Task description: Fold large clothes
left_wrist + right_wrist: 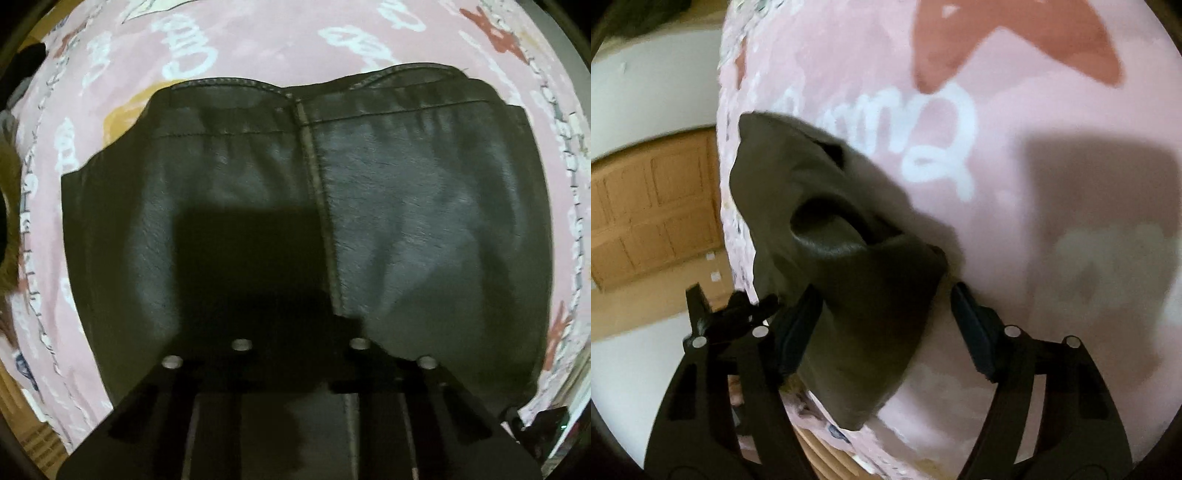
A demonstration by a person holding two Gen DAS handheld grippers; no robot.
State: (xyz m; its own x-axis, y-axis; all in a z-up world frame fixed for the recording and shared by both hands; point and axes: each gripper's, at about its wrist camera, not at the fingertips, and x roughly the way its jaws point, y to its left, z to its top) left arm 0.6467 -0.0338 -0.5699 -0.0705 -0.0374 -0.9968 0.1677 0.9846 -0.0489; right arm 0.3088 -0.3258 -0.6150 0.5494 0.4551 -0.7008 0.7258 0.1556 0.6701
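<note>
Below me a bed under a pink printed cover [258,48] with white script lettering and reddish star shapes, a dark leather-look garment [406,206] spread flat on it, one bunched end [842,236] of the dark clothing I see near the cover's lace-trimmed edge

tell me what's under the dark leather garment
The dark leather garment lies on a pink printed blanket with white lettering, which shows all around its edges. Whatever sits beneath its middle is covered and cannot be seen.
</note>
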